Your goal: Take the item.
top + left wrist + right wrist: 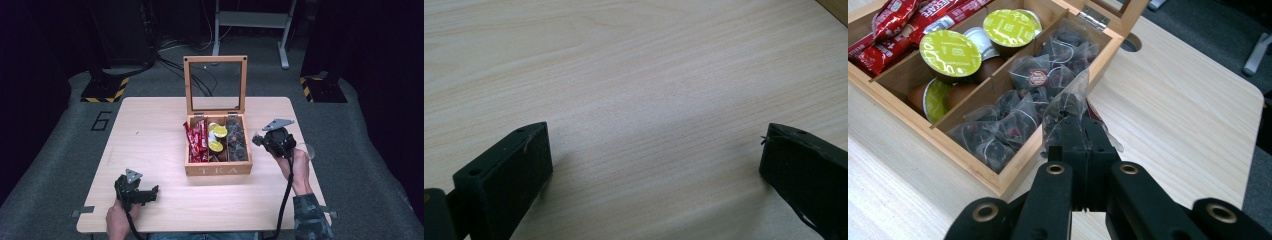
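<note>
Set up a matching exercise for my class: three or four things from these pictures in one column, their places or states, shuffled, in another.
Things
1. red sachets
2. green-lidded capsules
3. tea bags
4. left gripper

Places or states
A. middle compartment of the box
B. open, over bare table
C. left compartment, high view
D. right compartment, high view

Pairs: 1-C, 2-A, 3-D, 4-B

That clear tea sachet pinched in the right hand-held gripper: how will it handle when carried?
The tea sachet looks thin and crinkly, so probably floppy and light. The right hand-held gripper holds only its lower edge, so it may sway. Its film could slip or tear.
</note>
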Demonstrator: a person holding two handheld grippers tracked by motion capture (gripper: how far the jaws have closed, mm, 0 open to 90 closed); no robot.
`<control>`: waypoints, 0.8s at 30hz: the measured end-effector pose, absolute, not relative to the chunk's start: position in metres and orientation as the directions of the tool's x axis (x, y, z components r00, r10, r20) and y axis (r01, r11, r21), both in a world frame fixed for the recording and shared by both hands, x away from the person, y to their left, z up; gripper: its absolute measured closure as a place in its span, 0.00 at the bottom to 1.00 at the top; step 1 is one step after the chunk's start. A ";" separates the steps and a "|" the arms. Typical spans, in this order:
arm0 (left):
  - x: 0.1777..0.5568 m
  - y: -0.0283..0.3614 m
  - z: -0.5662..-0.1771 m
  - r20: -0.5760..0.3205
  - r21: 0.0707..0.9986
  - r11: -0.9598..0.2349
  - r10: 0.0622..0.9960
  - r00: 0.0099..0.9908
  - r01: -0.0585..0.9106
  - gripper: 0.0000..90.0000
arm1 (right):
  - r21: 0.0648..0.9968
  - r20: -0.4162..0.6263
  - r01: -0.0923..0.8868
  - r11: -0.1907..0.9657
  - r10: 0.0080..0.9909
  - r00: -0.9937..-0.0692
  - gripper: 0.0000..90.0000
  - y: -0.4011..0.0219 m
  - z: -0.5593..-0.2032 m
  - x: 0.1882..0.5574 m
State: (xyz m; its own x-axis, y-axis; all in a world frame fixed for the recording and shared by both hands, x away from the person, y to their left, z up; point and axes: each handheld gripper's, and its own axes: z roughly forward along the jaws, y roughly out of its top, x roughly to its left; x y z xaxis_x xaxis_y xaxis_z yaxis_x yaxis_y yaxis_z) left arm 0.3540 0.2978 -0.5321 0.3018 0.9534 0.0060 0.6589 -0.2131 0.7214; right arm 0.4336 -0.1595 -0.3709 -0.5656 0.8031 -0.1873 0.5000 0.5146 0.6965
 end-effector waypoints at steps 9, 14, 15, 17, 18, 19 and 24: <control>0.354 0.298 -0.532 0.005 0.721 -0.214 0.953 0.304 0.659 0.00 | 0.703 -0.175 0.527 0.478 0.834 -0.524 1.00 -0.174 -0.368 0.427; 0.354 0.298 -0.532 0.006 0.721 -0.214 0.953 0.304 0.659 0.00 | 0.701 -0.179 0.530 0.478 0.837 -0.518 1.00 -0.179 -0.367 0.426; 0.354 0.298 -0.532 0.007 0.722 -0.215 0.953 0.304 0.658 0.00 | 0.704 -0.185 0.525 0.478 0.838 -0.514 1.00 -0.180 -0.367 0.425; 0.354 0.298 -0.532 0.006 0.721 -0.214 0.953 0.304 0.659 0.00 | 0.704 -0.187 0.525 0.479 0.838 -0.513 1.00 -0.182 -0.367 0.425; 0.354 0.298 -0.532 0.007 0.722 -0.214 0.953 0.303 0.658 0.00 | 0.705 -0.188 0.524 0.478 0.838 -0.512 1.00 -0.183 -0.367 0.425; 0.354 0.298 -0.532 0.007 0.722 -0.214 0.953 0.303 0.658 0.00 | 0.705 -0.188 0.524 0.478 0.838 -0.512 1.00 -0.183 -0.367 0.425; 0.354 0.298 -0.532 0.012 0.720 -0.221 0.951 0.307 0.658 0.00 | 0.712 -0.179 0.528 0.463 0.847 -0.501 1.00 -0.190 -0.366 0.424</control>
State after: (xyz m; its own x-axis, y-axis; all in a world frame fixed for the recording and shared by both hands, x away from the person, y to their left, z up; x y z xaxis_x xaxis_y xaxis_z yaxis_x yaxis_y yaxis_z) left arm 0.3543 0.2982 -0.5319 0.3075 0.9515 0.0117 0.6576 -0.2214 0.7201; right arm 0.4239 -0.1895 -0.3663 -0.5014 0.8465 -0.1789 0.5279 0.4631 0.7119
